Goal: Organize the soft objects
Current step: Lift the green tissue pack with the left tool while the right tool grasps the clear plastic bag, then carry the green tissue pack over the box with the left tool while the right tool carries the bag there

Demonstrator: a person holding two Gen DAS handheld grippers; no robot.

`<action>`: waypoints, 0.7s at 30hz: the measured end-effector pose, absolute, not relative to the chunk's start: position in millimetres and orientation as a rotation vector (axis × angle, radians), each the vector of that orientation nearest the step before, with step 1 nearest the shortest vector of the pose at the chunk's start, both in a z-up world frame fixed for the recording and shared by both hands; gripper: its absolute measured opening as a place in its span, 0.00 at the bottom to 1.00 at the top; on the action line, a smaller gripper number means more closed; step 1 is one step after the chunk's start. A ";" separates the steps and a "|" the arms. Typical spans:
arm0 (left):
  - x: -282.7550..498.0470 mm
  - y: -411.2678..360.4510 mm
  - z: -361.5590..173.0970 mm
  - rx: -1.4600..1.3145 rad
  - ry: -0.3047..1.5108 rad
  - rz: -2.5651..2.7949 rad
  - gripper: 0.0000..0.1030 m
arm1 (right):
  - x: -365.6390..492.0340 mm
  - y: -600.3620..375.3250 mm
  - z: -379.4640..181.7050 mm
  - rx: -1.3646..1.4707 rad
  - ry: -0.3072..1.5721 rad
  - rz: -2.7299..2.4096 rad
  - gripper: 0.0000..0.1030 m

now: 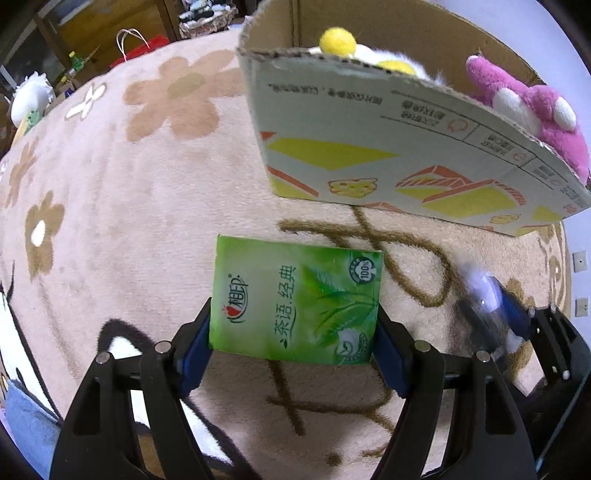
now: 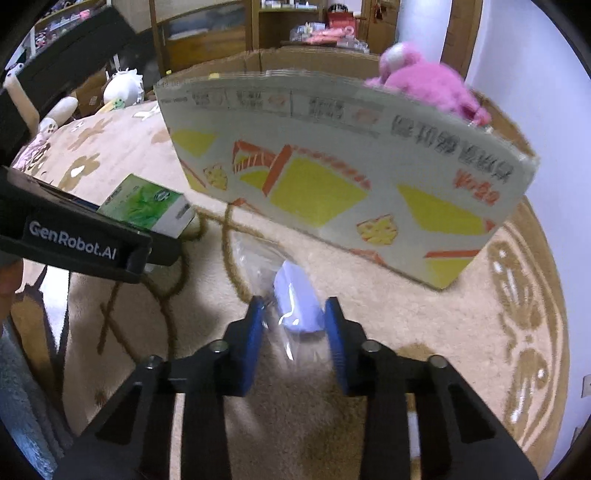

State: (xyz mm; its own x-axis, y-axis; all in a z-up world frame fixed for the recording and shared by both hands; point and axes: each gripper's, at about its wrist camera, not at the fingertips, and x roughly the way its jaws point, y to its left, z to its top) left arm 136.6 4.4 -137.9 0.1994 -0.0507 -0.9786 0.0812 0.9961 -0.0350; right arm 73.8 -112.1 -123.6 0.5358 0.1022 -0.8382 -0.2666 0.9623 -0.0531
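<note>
Green tissue pack (image 1: 295,301) and bagged lilac item (image 2: 297,306) held before the carton (image 1: 406,147).

Beige flower-patterned carpet (image 1: 110,192), wooden cabinets (image 2: 207,33) behind, pale wall (image 2: 517,55) right.

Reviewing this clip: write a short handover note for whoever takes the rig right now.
Left tool: shut on the green tissue pack, held above the rug.
Right tool: shut on a clear-wrapped pale blue item, blurred.
Cardboard box stands ahead on the rug.
Done: pink plush and a white-and-yellow plush are in the box.
Left: put both held items into the box.
</note>
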 end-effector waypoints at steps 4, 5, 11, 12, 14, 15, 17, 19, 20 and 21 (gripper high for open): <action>128.1 -2.0 -125.8 0.040 1.320 -0.085 0.73 | 67.0 -119.6 -114.2 -0.157 0.959 0.214 0.11; 124.9 -5.7 -123.2 0.043 1.311 -0.084 0.73 | 65.8 -121.6 -112.1 -0.150 0.955 0.214 0.11; 108.3 -14.7 -101.9 0.064 1.247 -0.078 0.73 | 52.1 -138.5 -96.0 -0.110 0.917 0.201 0.10; 104.0 -15.2 -101.0 0.062 1.238 -0.075 0.73 | 50.1 -144.0 -92.5 -0.094 0.912 0.202 0.10; 97.8 -12.9 -91.1 0.056 1.215 -0.068 0.73 | 46.3 -153.5 -85.2 -0.049 0.895 0.206 0.10; 97.7 -11.5 -84.1 0.054 1.203 -0.066 0.73 | 43.6 -158.3 -80.7 -0.034 0.883 0.204 0.10; 91.1 -10.7 -74.8 0.057 1.162 -0.056 0.73 | 40.3 -162.9 -74.2 -0.020 0.861 0.201 0.10; 83.9 -14.0 -58.4 0.070 1.091 -0.041 0.73 | 36.3 -167.9 -65.5 -0.003 0.832 0.193 0.10; 80.5 -15.5 -52.7 0.071 1.064 -0.041 0.73 | 36.6 -165.3 -62.2 0.003 0.820 0.189 0.10; 75.5 -16.8 -43.5 0.067 1.027 -0.039 0.73 | 35.0 -166.8 -57.5 0.007 0.804 0.183 0.10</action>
State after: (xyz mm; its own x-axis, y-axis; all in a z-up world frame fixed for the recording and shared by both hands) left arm 75.5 -16.8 -43.5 0.5174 -0.0008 -0.8558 0.0633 0.9973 0.0374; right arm 35.0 -166.8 -57.5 0.6785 0.1660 -0.7156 -0.1606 0.9841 0.0760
